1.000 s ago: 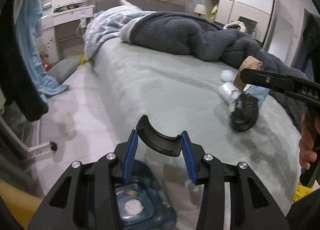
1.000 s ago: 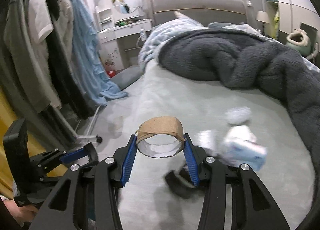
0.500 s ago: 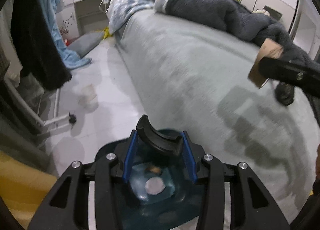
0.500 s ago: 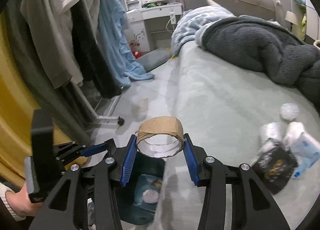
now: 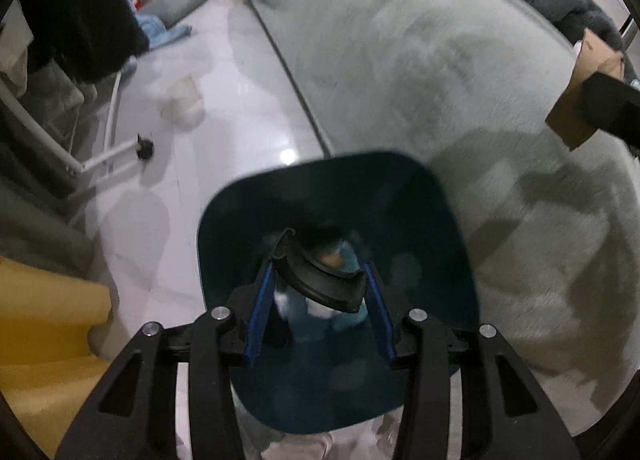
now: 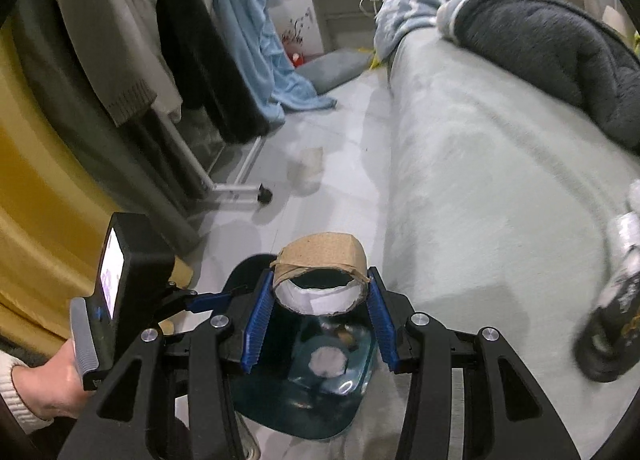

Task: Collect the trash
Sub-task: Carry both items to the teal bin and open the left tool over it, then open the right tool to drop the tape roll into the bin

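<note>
My right gripper (image 6: 320, 314) is shut on a brown cardboard tape roll (image 6: 320, 260) and holds it over the open dark teal trash bin (image 6: 276, 404). White and tan scraps lie in the bin. My left gripper (image 5: 318, 292) is shut on the bin's curved black handle (image 5: 320, 280) and looks down into the bin (image 5: 420, 219). The roll also shows at the right edge of the left wrist view (image 5: 580, 87). More trash lies on the bed at the right: a black packet (image 6: 612, 336) and white wrappers (image 6: 626, 227).
The grey-green bed (image 6: 500, 179) fills the right, with a dark blanket (image 6: 540, 43) on it. A clothes rack with hanging garments (image 6: 140, 39) stands at the left. A pale cup (image 6: 310, 165) and a grey cushion (image 6: 336, 67) lie on the white floor.
The right gripper has carried the roll left from the bed to above the bin. The left gripper has tilted down, so the bin fills more of its view.
</note>
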